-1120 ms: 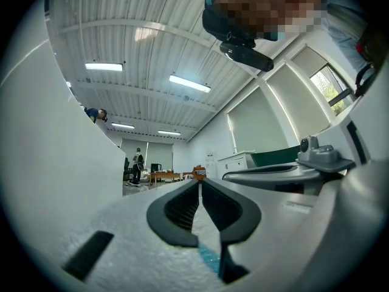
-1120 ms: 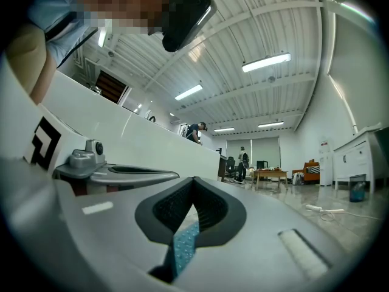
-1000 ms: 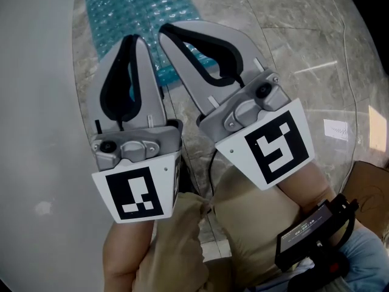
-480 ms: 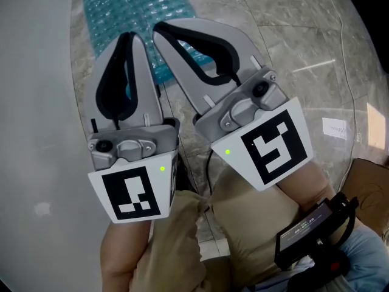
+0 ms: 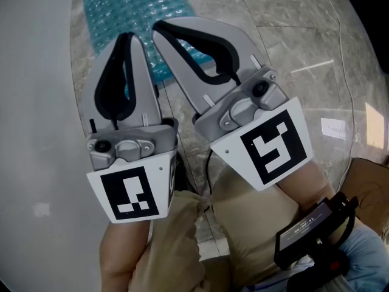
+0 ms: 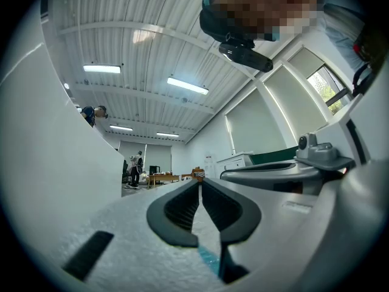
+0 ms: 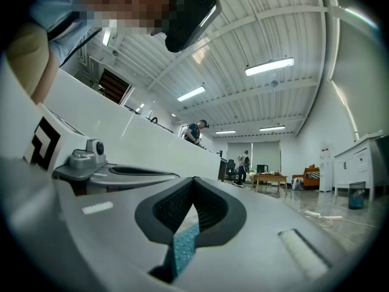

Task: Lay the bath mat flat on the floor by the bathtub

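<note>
Grey marble floor (image 5: 292, 35), with the white bathtub (image 5: 30, 102) wall filling the left side. The teal bath mat (image 5: 121, 5) lies on the floor alongside the tub, one long edge close to its base. The visible part looks flat, with no fold showing; its far end is out of frame.

Left gripper (image 5: 126, 38) and right gripper (image 5: 159, 29) are side by side, raised close to the body and well above the mat, touching neither mat nor floor. In each gripper view the fingertips meet with nothing held: the left gripper (image 6: 199, 184) shows a sliver of teal behind its pads, and the right gripper (image 7: 193, 181) shows a strip of mat (image 7: 182, 245) through the loop, lying on the floor beyond.

Judgement: the mat appears placed and the tools are held clear of it, a posture that fits checking the lay. The task looks essentially done.
</note>
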`<action>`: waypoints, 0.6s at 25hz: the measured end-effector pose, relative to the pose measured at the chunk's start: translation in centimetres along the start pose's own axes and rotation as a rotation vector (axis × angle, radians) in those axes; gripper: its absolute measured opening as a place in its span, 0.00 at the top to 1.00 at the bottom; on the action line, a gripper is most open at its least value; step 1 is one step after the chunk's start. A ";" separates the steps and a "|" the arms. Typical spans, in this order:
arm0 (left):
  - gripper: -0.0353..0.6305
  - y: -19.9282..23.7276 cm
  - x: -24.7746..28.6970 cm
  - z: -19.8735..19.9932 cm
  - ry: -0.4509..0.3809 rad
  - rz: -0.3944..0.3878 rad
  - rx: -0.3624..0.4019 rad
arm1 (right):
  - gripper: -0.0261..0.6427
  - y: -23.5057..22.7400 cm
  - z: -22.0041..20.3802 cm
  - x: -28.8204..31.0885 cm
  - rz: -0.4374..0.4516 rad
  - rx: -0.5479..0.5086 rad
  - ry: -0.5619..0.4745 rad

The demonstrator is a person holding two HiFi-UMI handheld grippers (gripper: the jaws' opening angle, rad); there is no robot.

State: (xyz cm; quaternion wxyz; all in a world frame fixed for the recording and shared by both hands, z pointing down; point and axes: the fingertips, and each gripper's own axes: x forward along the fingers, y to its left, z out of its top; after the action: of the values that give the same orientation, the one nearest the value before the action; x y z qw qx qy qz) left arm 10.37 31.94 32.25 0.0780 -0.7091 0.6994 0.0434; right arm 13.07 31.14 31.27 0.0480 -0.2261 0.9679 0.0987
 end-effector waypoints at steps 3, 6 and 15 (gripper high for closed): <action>0.91 -0.1 0.0 0.1 -0.003 -0.001 0.005 | 0.95 0.0 0.1 -0.1 -0.002 -0.007 -0.002; 0.91 -0.1 0.0 0.1 -0.002 0.000 0.007 | 0.95 0.0 0.1 -0.2 0.001 -0.011 -0.001; 0.91 0.2 -0.1 0.4 -0.002 0.012 0.015 | 0.95 0.0 0.0 -0.3 0.002 -0.003 0.002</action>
State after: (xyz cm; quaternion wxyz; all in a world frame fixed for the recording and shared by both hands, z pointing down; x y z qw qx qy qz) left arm 10.16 32.15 31.86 0.0838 -0.7042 0.7039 0.0396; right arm 13.31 31.30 31.34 0.0469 -0.2253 0.9680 0.0999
